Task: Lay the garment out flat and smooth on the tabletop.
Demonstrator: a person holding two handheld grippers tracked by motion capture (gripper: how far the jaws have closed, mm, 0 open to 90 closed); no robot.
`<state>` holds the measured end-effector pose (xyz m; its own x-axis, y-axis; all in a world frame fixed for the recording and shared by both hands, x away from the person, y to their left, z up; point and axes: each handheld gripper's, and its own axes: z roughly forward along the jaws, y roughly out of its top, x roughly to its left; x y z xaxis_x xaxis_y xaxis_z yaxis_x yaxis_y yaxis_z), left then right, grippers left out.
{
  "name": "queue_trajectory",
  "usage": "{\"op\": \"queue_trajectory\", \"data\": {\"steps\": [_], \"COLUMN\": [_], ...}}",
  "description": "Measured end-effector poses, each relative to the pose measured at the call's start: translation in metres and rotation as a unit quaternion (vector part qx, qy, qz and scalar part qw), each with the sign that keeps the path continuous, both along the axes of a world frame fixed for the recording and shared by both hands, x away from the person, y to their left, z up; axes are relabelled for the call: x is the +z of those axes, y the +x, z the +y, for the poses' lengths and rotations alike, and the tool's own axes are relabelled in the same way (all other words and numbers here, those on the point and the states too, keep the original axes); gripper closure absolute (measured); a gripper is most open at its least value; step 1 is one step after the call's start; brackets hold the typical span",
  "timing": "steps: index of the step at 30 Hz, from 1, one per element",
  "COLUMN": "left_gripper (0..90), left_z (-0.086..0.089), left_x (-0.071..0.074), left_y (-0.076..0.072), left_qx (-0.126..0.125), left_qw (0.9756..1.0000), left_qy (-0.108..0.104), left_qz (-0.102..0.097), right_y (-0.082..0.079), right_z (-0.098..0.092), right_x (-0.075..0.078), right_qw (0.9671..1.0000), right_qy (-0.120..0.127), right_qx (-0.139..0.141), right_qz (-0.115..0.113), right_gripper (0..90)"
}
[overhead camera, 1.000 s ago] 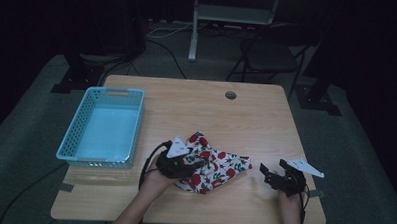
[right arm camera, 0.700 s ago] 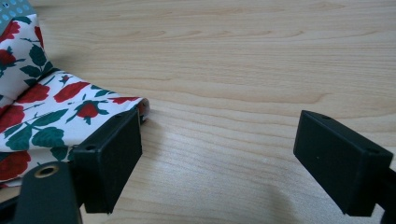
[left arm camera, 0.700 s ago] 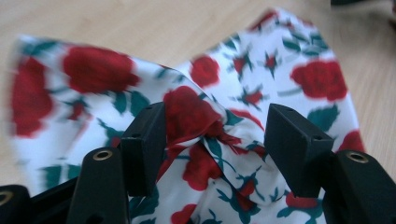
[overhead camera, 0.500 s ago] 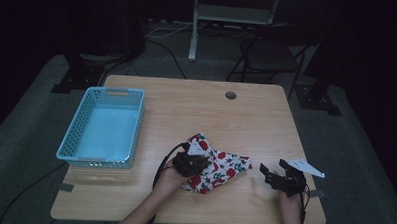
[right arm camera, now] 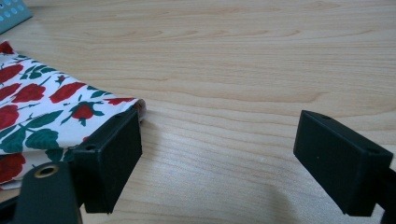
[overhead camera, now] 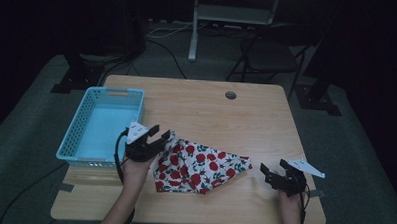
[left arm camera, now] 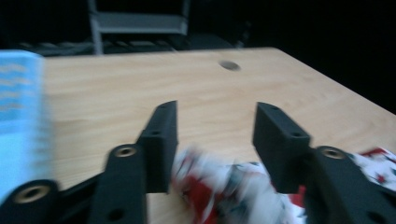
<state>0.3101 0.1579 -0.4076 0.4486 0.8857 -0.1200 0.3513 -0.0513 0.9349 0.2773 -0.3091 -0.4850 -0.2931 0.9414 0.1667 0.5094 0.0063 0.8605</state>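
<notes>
Overhead, the wooden table (overhead camera: 206,107) stands in a dark room; both grippers' jaws spread, left's just opening.

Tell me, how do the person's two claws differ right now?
The left claw sits at the rose-print cloth's left corner near the blue basket, cloth bunched below its jaws, which have just been opening. The right claw rests right of the cloth, jaws wider and empty. Both are black, open and hand-held.
</notes>
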Motion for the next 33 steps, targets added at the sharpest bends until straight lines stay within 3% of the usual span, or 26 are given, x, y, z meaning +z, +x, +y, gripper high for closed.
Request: {"op": "queue_trajectory", "data": {"steps": [3,4,6,8,10,12,13,14,16,17,19,20,21,22,25,26,27,28,30,32,33], "left_gripper": [41.8,39.8,38.1,35.5,34.7,34.7,34.6,34.6,34.6,34.6,29.6,29.6,29.6,29.6,29.7,29.7,30.2,30.3,36.5,42.3,47.9], "left_z": [0.009,0.011,0.010,0.005,-0.006,-0.020,-0.024,-0.030,-0.036,-0.041,-0.046,-0.049,-0.052,-0.054,-0.059,-0.060,-0.061,-0.062,-0.062,-0.060,-0.059], "left_x": [0.006,0.007,0.006,0.002,-0.008,-0.020,-0.023,-0.029,-0.035,-0.039,-0.045,-0.047,-0.049,-0.051,-0.056,-0.057,-0.059,-0.060,-0.063,-0.064,-0.065], "left_y": [-0.011,-0.017,-0.025,-0.028,-0.032,-0.036,-0.037,-0.038,-0.038,-0.038,-0.038,-0.038,-0.039,-0.040,-0.041,-0.041,-0.041,-0.040,-0.038,-0.036,-0.035], "left_qx": [0.008,0.002,-0.035,-0.095,-0.146,-0.189,-0.199,-0.217,-0.237,-0.248,-0.257,-0.263,-0.261,-0.264,-0.267,-0.266,-0.264,-0.263,-0.260,-0.259,-0.260], "left_qw": [0.9997,0.9993,0.9986,0.9952,0.9879,0.9771,0.9741,0.9694,0.9640,0.9601,0.9550,0.9522,0.9514,0.9491,0.9438,0.9426,0.9419,0.9410,0.9399,0.9385,0.9376], "left_qy": [0.007,0.004,0.011,0.019,0.051,0.089,0.097,0.100,0.096,0.100,0.115,0.123,0.131,0.140,0.164,0.171,0.178,0.182,0.190,0.194,0.197], "left_qz": [-0.020,-0.038,-0.039,-0.016,0.015,0.039,0.046,0.055,0.073,0.083,0.092,0.096,0.097,0.099,0.103,0.106,0.107,0.110,0.114,0.120,0.120], "right_y": [0.000,-0.001,0.000,0.001,0.002,0.002,0.001,0.000,-0.004,-0.006,-0.012,-0.014,-0.016,-0.017,-0.022,-0.024,-0.025,-0.026,-0.027,-0.027,-0.027], "right_z": [0.001,0.001,0.000,0.000,0.002,0.006,0.009,0.012,0.025,0.030,0.047,0.054,0.066,0.077,0.111,0.124,0.132,0.144,0.160,0.170,0.173], "right_x": [0.000,0.000,0.000,0.000,0.000,0.004,0.009,0.014,0.033,0.039,0.055,0.058,0.061,0.062,0.056,0.051,0.048,0.042,0.032,0.024,0.021], "right_qw": [1.0000,1.0000,1.0000,0.9999,0.9998,0.9994,0.9991,0.9987,0.9970,0.9952,0.9863,0.9829,0.9781,0.9730,0.9546,0.9463,0.9420,0.9353,0.9265,0.9184,0.9164], "right_qy": [-0.004,-0.003,0.005,0.004,0.001,0.009,0.018,0.021,0.023,0.028,0.046,0.042,0.035,0.028,0.001,-0.010,-0.018,-0.038,-0.074,-0.104,-0.115], "right_qx": [-0.001,-0.001,0.003,0.008,0.012,0.027,0.036,0.045,0.073,0.091,0.154,0.176,0.203,0.228,0.298,0.323,0.335,0.351,0.367,0.379,0.380], "right_qz": [-0.002,-0.003,0.005,0.010,0.014,0.019,0.015,0.009,-0.012,-0.020,-0.038,-0.037,-0.030,-0.024,-0.001,0.008,0.014,0.022,0.035,0.044,0.046], "right_gripper": [14.7,14.7,14.7,14.7,14.6,14.6,14.6,14.6,14.4,12.6,12.3,12.4,12.4,13.7,15.5,16.1,16.1,16.1,16.2,19.2,20.1]}}
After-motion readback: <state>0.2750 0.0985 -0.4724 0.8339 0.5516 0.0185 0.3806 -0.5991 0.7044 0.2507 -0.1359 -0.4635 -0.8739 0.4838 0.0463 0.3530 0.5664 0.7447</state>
